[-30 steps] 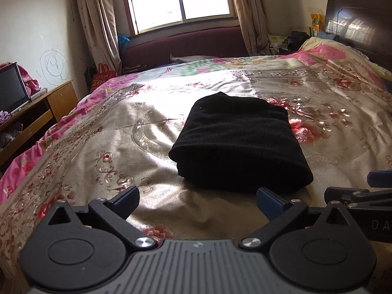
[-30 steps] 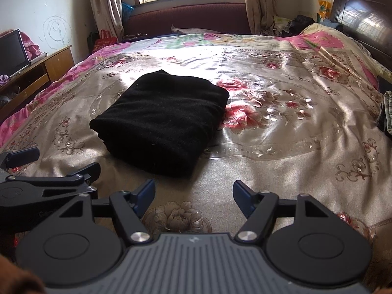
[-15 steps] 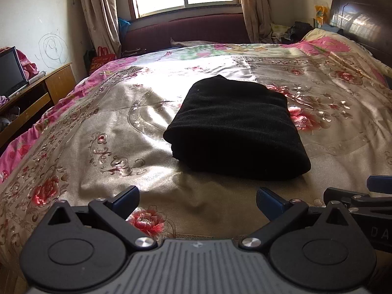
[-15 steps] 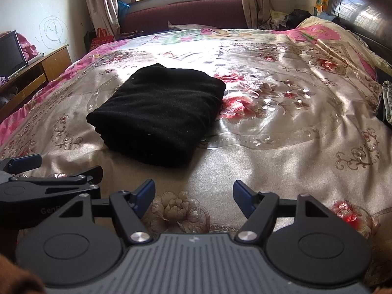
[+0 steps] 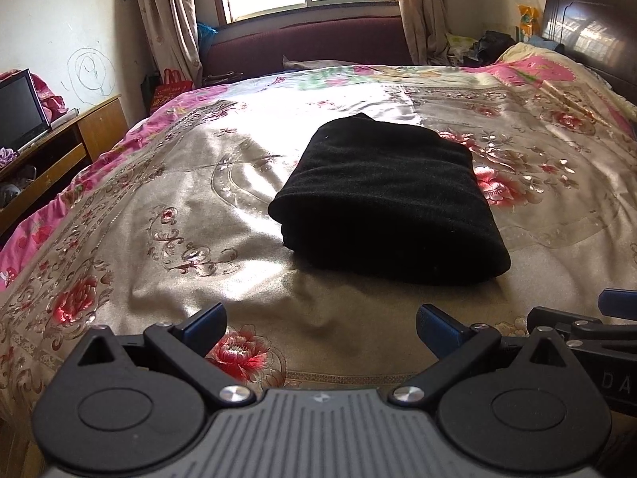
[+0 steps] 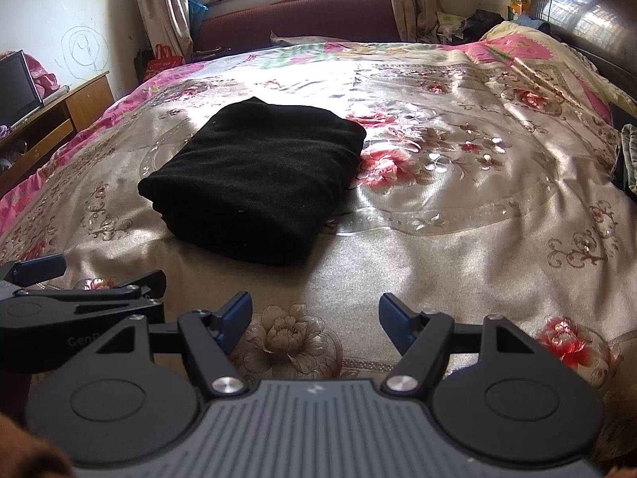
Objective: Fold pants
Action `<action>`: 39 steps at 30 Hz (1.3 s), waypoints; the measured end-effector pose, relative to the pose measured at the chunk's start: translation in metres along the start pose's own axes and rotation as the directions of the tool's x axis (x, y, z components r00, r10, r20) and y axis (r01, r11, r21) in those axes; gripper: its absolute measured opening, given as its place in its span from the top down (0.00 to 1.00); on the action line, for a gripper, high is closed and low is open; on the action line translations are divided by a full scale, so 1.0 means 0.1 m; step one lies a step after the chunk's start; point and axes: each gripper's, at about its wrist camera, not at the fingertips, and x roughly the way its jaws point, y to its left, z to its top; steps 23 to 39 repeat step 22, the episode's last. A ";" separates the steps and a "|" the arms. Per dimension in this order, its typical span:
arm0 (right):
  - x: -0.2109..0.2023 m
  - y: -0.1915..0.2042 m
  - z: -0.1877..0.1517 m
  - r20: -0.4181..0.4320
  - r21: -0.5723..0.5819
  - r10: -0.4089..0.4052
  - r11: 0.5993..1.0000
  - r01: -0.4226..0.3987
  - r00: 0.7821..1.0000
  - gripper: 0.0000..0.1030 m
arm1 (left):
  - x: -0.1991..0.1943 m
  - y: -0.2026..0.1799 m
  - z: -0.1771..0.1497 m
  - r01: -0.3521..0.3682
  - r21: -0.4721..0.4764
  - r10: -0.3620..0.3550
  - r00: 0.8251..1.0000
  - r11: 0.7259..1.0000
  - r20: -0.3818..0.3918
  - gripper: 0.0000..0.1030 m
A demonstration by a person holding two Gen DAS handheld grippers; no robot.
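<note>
The black pants (image 5: 388,199) lie folded in a thick rectangular bundle on the floral bedspread (image 5: 167,207), also seen in the right wrist view (image 6: 254,179). My left gripper (image 5: 320,328) is open and empty, hovering over the bed's near edge, short of the bundle. My right gripper (image 6: 314,318) is open and empty, also near the front edge, to the right of the bundle. The left gripper shows at the left of the right wrist view (image 6: 83,283); the right gripper shows at the right edge of the left wrist view (image 5: 589,318).
A wooden TV stand (image 5: 51,151) with a screen (image 5: 20,111) stands left of the bed. A dark headboard (image 6: 589,12) is at the right. A maroon sofa (image 5: 310,44) sits under the window. Some clothing (image 6: 627,159) lies at the bed's right edge.
Both grippers have drawn back from the folded pants toward the bed's near edge and risen slightly. The pants have not moved. Both stay open.
</note>
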 end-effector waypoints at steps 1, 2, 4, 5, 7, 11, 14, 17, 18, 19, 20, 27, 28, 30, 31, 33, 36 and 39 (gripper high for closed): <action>0.00 0.00 0.00 0.000 0.001 0.000 1.000 0.000 1.000 0.31 | 0.00 0.00 0.00 0.000 -0.001 0.000 1.000 1.000 -0.001 0.00; 0.00 0.00 0.00 0.000 0.000 0.001 1.000 -0.001 1.000 0.31 | 0.00 0.00 0.00 -0.001 -0.004 0.001 1.000 1.000 -0.002 0.00; 0.00 0.00 0.00 -0.001 0.000 0.002 1.000 -0.002 1.000 0.31 | 0.00 0.01 -0.01 -0.004 -0.009 0.004 1.000 1.000 -0.004 0.00; 0.00 0.00 0.00 0.000 0.000 0.001 1.000 -0.001 1.000 0.31 | 0.00 0.01 -0.01 -0.004 -0.010 0.004 1.000 1.000 -0.005 0.00; 0.00 0.00 0.00 0.000 0.001 0.002 1.000 -0.002 1.000 0.31 | 0.01 0.01 0.00 -0.003 -0.011 0.003 1.000 1.000 -0.008 0.00; 0.00 0.01 -0.01 0.001 0.003 0.003 1.000 -0.003 1.000 0.31 | 0.00 0.01 -0.01 -0.009 -0.010 0.009 1.000 1.000 -0.006 0.00; 0.00 0.01 -0.01 0.002 0.004 0.002 1.000 -0.002 1.000 0.31 | -0.01 0.01 -0.01 -0.009 -0.012 0.009 1.000 1.000 -0.007 0.00; 0.00 0.02 -0.02 0.001 0.005 0.003 1.000 -0.003 1.000 0.31 | -0.01 0.01 -0.01 -0.010 -0.015 0.010 1.000 1.000 -0.009 0.00; 0.00 0.02 -0.02 0.001 0.006 0.003 1.000 -0.003 1.000 0.31 | -0.01 0.01 -0.01 -0.012 -0.015 0.012 1.000 1.000 -0.009 0.00; 0.00 0.02 -0.02 0.001 0.006 0.003 1.000 -0.003 1.000 0.31 | -0.01 0.00 -0.01 -0.014 -0.012 0.014 1.000 1.000 -0.008 0.00; 0.00 0.01 -0.02 0.000 0.006 0.004 1.000 -0.004 1.000 0.31 | -0.01 0.00 -0.01 -0.018 -0.009 0.018 1.000 1.000 -0.006 0.00; 0.00 0.01 -0.02 0.000 0.007 0.002 1.000 -0.002 1.000 0.31 | -0.02 -0.01 -0.02 -0.025 -0.003 0.025 1.000 1.000 -0.002 0.00; 0.00 0.01 -0.02 0.000 0.007 0.002 1.000 -0.002 1.000 0.31 | -0.02 -0.01 -0.02 -0.025 -0.003 0.025 1.000 1.000 -0.002 0.00; 0.00 0.01 -0.02 0.000 0.007 0.002 1.000 -0.002 1.000 0.31 | -0.02 -0.01 -0.02 -0.025 -0.003 0.025 1.000 1.000 -0.002 0.00; 0.00 0.01 -0.02 0.000 0.007 0.002 1.000 -0.002 1.000 0.31 | -0.02 -0.01 -0.02 -0.025 -0.003 0.025 1.000 1.000 -0.002 0.00; 0.00 0.01 -0.02 0.000 0.007 0.002 1.000 -0.002 1.000 0.31 | -0.02 -0.01 -0.02 -0.025 -0.003 0.025 1.000 1.000 -0.002 0.00; 0.00 0.01 -0.02 0.000 0.007 0.002 1.000 -0.002 1.000 0.31 | -0.02 -0.01 -0.02 -0.025 -0.003 0.025 1.000 1.000 -0.002 0.00; 0.00 0.01 -0.02 0.000 0.007 0.002 1.000 -0.002 1.000 0.31 | -0.02 -0.01 -0.02 -0.025 -0.003 0.025 1.000 1.000 -0.002 0.00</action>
